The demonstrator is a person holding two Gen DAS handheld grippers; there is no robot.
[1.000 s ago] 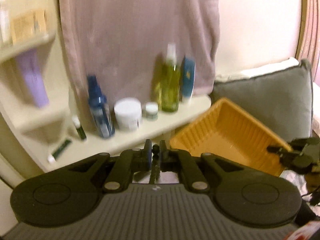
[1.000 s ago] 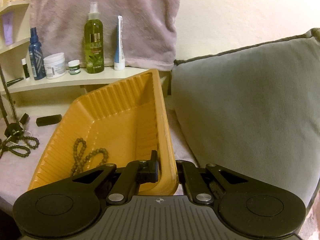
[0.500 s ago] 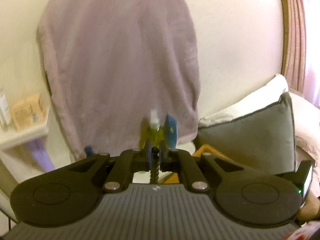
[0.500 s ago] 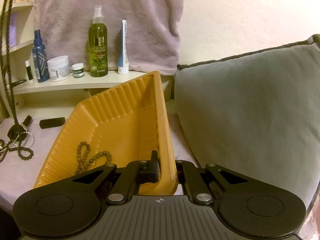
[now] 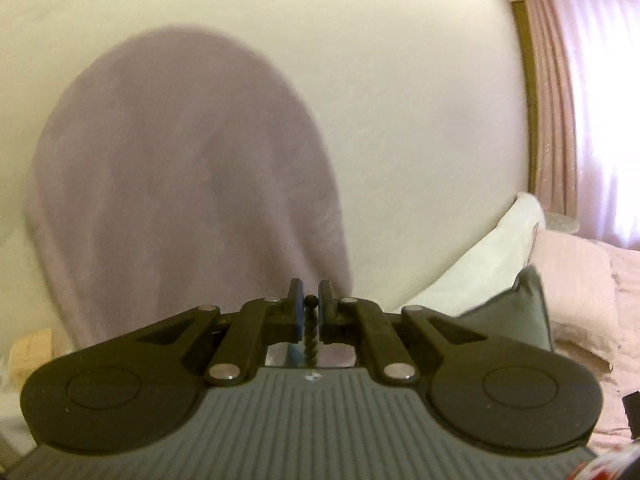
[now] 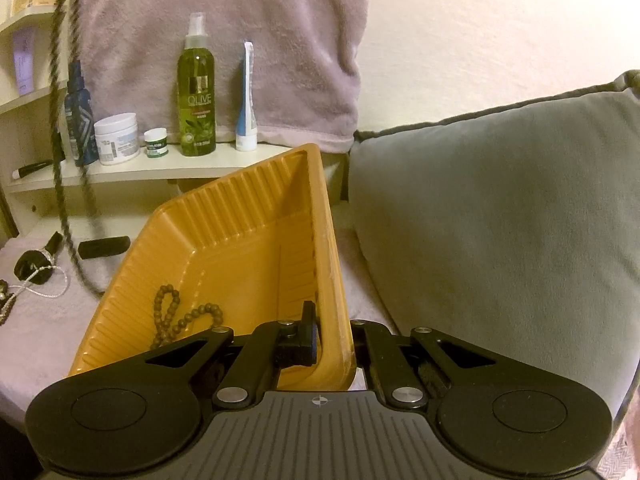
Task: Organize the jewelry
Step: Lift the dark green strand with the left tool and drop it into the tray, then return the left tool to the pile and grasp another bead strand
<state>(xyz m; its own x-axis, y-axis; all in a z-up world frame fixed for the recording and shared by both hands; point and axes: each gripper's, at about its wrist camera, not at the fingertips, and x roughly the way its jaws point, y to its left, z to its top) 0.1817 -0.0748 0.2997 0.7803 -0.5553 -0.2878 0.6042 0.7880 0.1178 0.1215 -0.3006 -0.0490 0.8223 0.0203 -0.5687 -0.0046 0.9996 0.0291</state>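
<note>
My left gripper [image 5: 310, 300] is shut on a dark beaded necklace [image 5: 311, 332] and is raised high, facing the wall. In the right wrist view the same necklace [image 6: 60, 152] hangs as a long strand at the far left, its low end near the tray's left edge. My right gripper [image 6: 332, 332] is shut on the right rim of a tilted orange tray [image 6: 240, 240]. A brown bead bracelet [image 6: 176, 320] lies inside the tray. A silver chain [image 6: 36, 286] and a dark piece [image 6: 32, 268] lie on the pink cloth at left.
A shelf [image 6: 120, 172] behind the tray holds a green spray bottle [image 6: 197, 92], a white tube [image 6: 246, 96], a blue bottle [image 6: 80, 120] and jars. A pink towel [image 6: 224, 40] hangs above. A grey cushion [image 6: 500, 220] is at right.
My left gripper has lifted upward with the necklace, so the shelf and tray dropped out of its view. The necklace's end has left the cloth. The right gripper holds the tray steady.
</note>
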